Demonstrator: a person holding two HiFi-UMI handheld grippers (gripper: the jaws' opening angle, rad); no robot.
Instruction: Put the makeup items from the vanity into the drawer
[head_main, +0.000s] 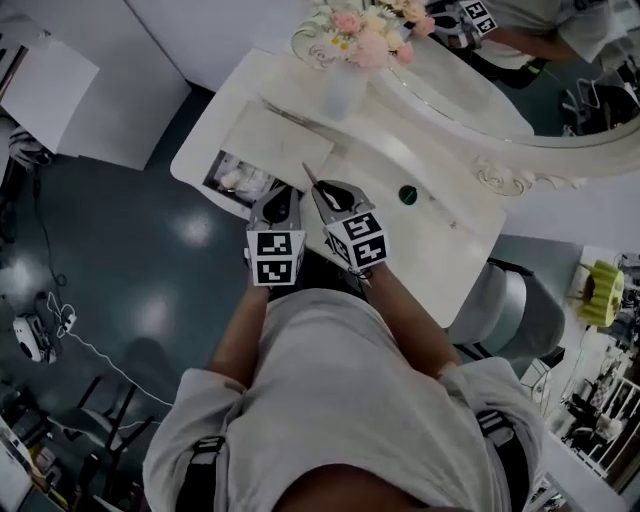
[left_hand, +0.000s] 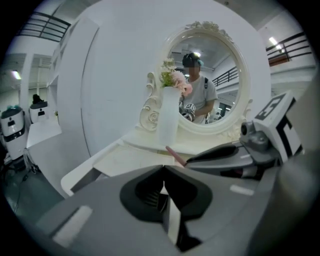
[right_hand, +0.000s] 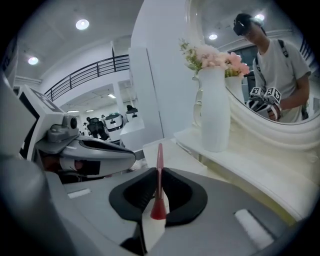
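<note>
Left hand-held gripper (head_main: 284, 192) empty, right hand-held gripper (head_main: 320, 190) holding a slim red stick (right_hand: 159, 165) over the table (head_main: 440, 255)
Both forearms reach forward from the torso, close together, and the two grippers tilt downward side by side above the table's front edge, just beside the open drawer (head_main: 235, 180); the left one's jaws are pressed together with nothing between them, while the right one's are narrowly parted and clamped on the stick, whose pointed tip juts out ahead of them. The hands are hidden under the marker cubes (head_main: 275, 257) in the head view, the left gripper covers part of the drawer, and what lies inside is too small to name, as is the stick's exact kind; the only print in sight is the cubes' black-and-white square patterns
</note>
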